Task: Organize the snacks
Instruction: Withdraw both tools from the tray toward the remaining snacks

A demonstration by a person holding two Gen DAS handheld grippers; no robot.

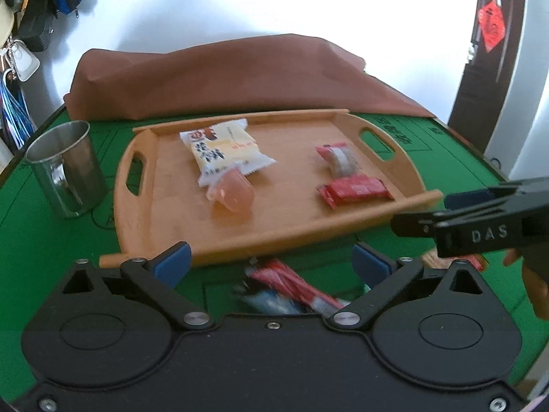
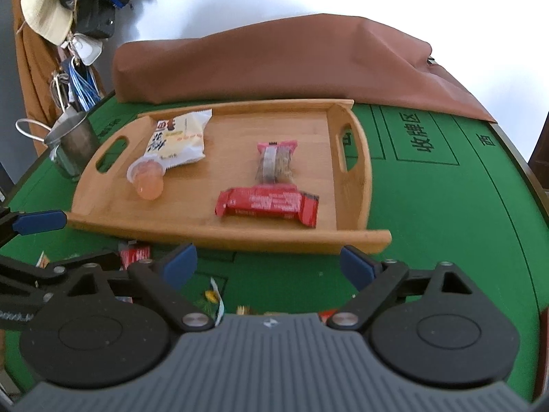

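A wooden tray (image 1: 274, 243) (image 2: 240, 240) lies on the green table. It holds a white-and-yellow snack packet (image 1: 223, 151) (image 2: 180, 137), a pink jelly cup (image 1: 233, 194) (image 2: 147, 178), a pink-ended wrapped snack (image 1: 338, 161) (image 2: 276, 161) and a red bar (image 1: 355, 190) (image 2: 271, 204). My left gripper (image 1: 271, 261) (image 2: 65, 240) is open just short of the tray's near rim, above loose wrappers (image 1: 291, 288). My right gripper (image 2: 269, 264) (image 1: 432, 211) is open too, at the rim's right part. Nothing sits between either pair of blue pads.
A steel mug (image 1: 65, 168) (image 2: 73, 144) stands left of the tray. A brown cloth-covered heap (image 1: 223, 75) (image 2: 274, 61) fills the table's back. Another red wrapper (image 2: 135, 254) lies near the front edge. Bags and a hat (image 2: 44, 10) hang at far left.
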